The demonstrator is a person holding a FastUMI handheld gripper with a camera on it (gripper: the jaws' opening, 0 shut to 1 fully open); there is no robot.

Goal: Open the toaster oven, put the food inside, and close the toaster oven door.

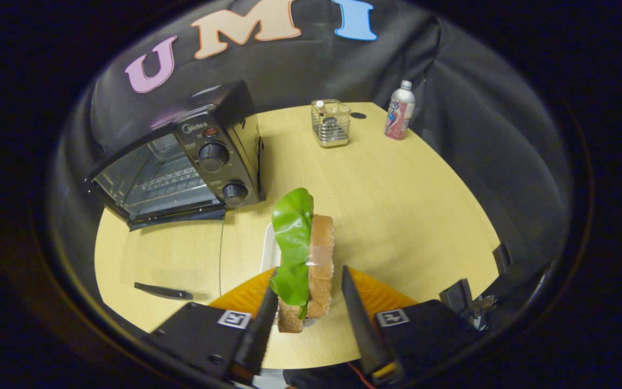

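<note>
While your gripper (306, 294) rides low in the frame, the sandwich (304, 259) stands on edge between its two fingers, bread to the right and a green lettuce leaf (292, 243) to the left. The left finger lies against the lettuce; the right finger shows a thin gap beside the bread, so you cannot tell whether the claw truly clamps it. A white plate (269, 249) peeks out behind the sandwich, mostly hidden. At the upper left of the frame sits the black toaster oven (181, 156), its door dropped open and the wire rack visible inside; "Midea" is printed above its two knobs. Its smaller panel markings are too fine to read. Farther back on the wooden table (397, 205) stand a wire basket (331, 123) and a pink bottle (399, 111) whose label is illegible.
</note>
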